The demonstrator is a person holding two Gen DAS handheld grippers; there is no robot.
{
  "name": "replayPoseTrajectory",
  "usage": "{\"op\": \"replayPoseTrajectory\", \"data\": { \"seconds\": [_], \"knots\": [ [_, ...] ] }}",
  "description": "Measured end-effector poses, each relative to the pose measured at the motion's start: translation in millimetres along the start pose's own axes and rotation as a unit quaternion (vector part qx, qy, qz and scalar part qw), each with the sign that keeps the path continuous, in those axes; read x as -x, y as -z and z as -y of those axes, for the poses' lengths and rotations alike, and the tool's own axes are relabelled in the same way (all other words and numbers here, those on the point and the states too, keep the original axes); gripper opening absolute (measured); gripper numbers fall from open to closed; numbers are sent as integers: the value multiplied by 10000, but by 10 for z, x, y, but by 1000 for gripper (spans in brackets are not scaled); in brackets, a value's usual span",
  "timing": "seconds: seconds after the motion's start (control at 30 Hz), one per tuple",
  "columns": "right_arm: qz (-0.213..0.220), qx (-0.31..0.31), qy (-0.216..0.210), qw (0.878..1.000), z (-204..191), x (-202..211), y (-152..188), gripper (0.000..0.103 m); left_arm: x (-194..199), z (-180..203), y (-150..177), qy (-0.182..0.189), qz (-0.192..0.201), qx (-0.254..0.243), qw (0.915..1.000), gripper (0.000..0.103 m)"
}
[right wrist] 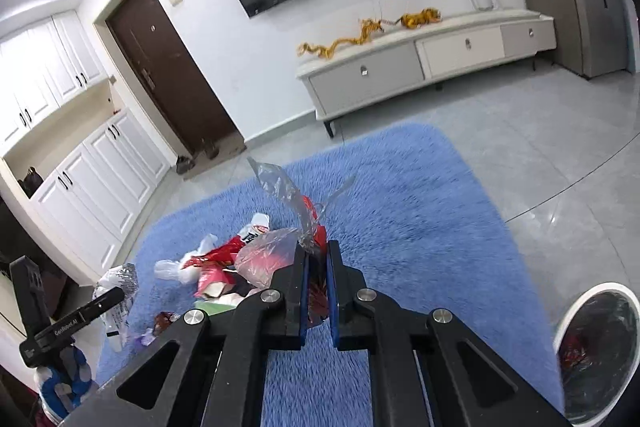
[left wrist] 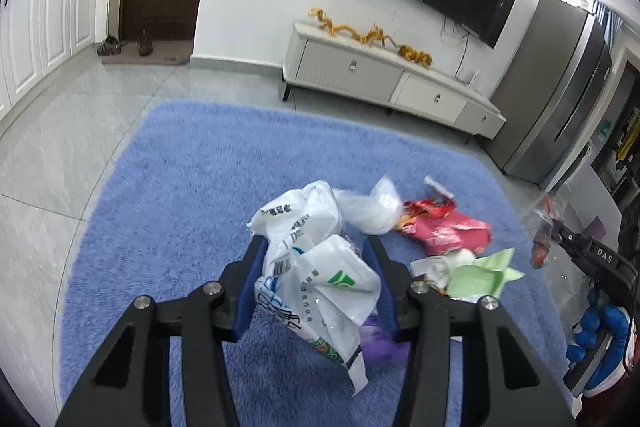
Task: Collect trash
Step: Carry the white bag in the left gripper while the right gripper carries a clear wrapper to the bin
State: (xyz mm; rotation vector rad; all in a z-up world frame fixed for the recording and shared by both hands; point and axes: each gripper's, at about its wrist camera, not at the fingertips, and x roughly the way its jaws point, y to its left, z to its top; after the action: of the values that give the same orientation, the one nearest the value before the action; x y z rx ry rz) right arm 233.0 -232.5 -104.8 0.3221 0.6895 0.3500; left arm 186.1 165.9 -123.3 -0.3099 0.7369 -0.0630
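Black gripper (left wrist: 316, 247) arms, blue pads (silver screws), blue-white glove (left wrist: 600, 343).

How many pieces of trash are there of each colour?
White bags: 2, the printed bag in the left gripper and the plain bag
Red wrappers: 2, the rug wrapper and the held wrapper in the right gripper
Green paper: 1
Purple scrap: 1
Total: 6; tiny white bits are too tangled to count.
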Motion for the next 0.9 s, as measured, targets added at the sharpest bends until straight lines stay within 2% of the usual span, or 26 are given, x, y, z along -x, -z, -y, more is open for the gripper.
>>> {"op": "replayPoseTrajectory", "data": {
  "seconds": [0.27,0.47,0.67,0.9],
  "knots": [
    [507,-37,40,9987,86,611,-7,8,472,347,-12,278,324,-306,9986,46],
    [915,-78,308,9953,266,1101,33,8,587,865,-21,573,383,-692,9952,46],
    [1164,-299,793,9896,682,1482,118,8,441,1610,13,1037,213,-1137,9879,46],
    [1162,-864,1494,9781,1451,1794,280,8,-24,2724,179,1570,-309,-1804,9705,46]
  ]
}}
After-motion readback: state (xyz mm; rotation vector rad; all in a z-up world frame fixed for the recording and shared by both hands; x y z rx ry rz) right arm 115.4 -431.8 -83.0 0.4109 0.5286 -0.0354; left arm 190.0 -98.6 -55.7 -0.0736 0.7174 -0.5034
